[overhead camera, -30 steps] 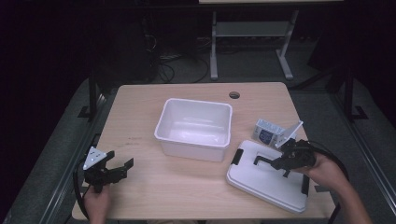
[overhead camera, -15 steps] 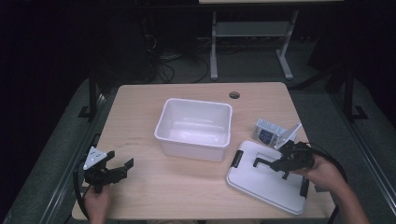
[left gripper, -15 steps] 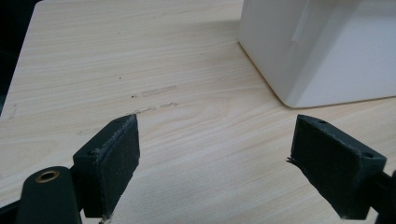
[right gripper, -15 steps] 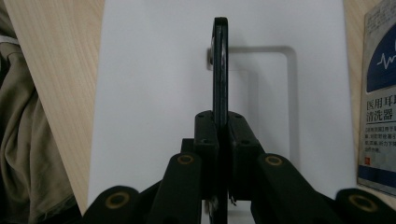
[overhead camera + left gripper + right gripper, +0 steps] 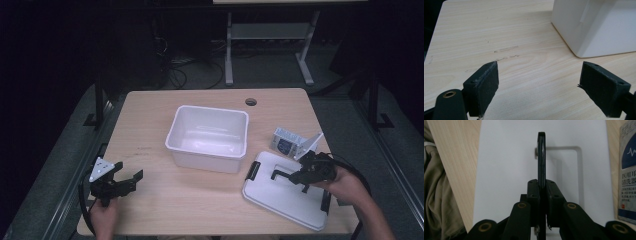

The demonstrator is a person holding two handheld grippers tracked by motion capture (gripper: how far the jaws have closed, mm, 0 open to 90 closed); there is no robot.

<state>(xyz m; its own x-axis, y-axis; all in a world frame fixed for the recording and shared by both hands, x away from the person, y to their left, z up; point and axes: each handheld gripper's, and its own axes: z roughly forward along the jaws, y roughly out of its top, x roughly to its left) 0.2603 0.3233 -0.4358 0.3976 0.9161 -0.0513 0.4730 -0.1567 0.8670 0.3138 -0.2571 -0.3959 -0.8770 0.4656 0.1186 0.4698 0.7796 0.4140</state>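
Packet (image 5: 628, 170) cut off; its small print unreadable

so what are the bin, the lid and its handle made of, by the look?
Bin: likely moulded plastic, white, slightly glossy; smooth walls, rounded corners, soft highlights. Lid: likely the same white plastic, flatter matte sheen, with black clips at its edges. Handle: black, thin and flat, faint sheen; plastic or coated metal, cannot tell. The right tongs are shut on it.
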